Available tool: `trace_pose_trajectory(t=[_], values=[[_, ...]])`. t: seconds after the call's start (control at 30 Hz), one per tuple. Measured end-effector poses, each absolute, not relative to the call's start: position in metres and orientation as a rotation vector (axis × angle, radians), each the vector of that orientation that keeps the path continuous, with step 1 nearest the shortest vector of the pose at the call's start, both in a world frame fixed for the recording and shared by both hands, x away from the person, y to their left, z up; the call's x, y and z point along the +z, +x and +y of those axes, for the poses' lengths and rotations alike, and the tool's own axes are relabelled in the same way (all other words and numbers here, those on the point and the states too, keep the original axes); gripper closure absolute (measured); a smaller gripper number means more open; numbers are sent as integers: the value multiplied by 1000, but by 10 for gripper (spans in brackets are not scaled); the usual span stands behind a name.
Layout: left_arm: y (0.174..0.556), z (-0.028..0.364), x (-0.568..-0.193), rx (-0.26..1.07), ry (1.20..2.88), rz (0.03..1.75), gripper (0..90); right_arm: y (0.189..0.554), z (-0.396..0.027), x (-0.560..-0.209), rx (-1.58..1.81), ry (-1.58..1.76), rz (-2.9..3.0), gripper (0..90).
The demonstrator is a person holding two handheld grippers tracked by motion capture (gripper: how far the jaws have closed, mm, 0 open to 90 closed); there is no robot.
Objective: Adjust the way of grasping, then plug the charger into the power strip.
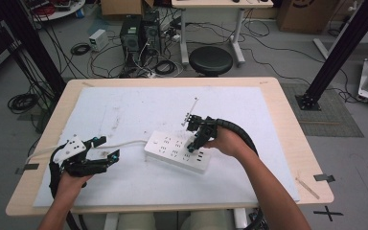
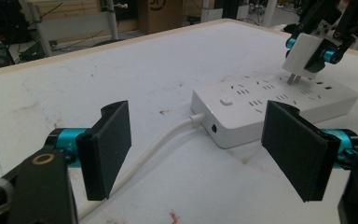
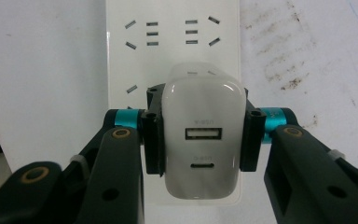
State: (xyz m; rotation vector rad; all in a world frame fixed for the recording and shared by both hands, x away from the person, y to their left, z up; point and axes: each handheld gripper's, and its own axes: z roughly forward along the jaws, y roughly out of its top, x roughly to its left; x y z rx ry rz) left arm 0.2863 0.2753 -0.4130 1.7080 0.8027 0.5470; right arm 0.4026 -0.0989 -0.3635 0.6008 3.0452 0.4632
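Note:
A white power strip (image 1: pixel 176 150) lies mid-table on the white mat, its white cord (image 1: pixel 124 143) running left. My right gripper (image 1: pixel 193 143) is shut on a white USB charger (image 3: pixel 202 140) and holds it just above the strip (image 3: pixel 172 42). In the left gripper view the charger (image 2: pixel 303 53) has its metal prongs right at the strip's (image 2: pixel 270 109) sockets; whether they are in is unclear. My left gripper (image 1: pixel 109 149) stands open left of the strip, nothing between its jaws, the cord (image 2: pixel 140 156) running between them.
The white mat (image 1: pixel 124 110) covers most of the wooden table (image 1: pixel 287 120). A thin metal rod (image 1: pixel 191 109) lies just behind the right gripper. A black stool (image 1: pixel 211 60) and cables stand on the floor beyond the far edge.

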Motion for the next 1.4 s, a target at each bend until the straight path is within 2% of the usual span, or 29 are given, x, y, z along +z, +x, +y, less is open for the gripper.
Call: trace_pose_trajectory(t=[1.03, 1.4], values=[[276, 281, -410, 550, 1676, 813, 241, 395, -109, -344, 548, 644, 3015, 627], [278, 281, -413, 546, 1679, 812, 241, 399, -105, -350, 489, 619, 3017, 627]])
